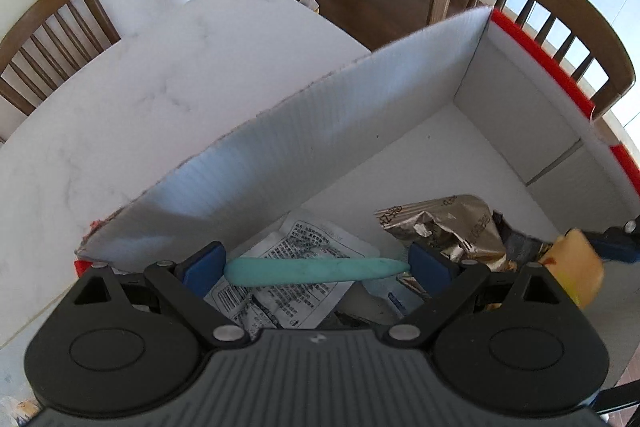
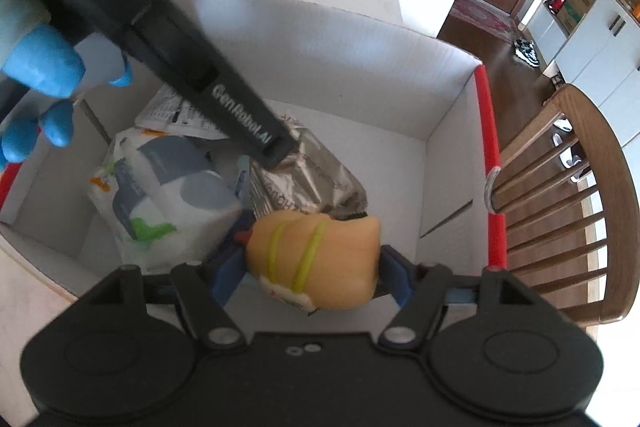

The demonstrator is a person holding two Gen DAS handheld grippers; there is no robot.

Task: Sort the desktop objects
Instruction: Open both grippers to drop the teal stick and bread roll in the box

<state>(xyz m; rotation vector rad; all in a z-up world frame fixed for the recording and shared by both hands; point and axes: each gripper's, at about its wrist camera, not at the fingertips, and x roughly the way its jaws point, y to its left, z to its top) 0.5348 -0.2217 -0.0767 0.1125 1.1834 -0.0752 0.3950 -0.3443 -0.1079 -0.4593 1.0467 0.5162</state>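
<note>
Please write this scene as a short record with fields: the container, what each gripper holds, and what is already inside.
container: white cardboard box with red edge, on a white table
left gripper: shut on teal stick, held crosswise over box
right gripper: shut on toy hot dog, over box
inside: silver foil wrapper, printed packets

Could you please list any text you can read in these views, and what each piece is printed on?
"GenRobot.AI": on the black body of the left gripper.
"DAS", cut off: on its upper end.
White leaflet: dense print, too small to read.
Foil wrapper: lettering crumpled, unreadable.
</note>
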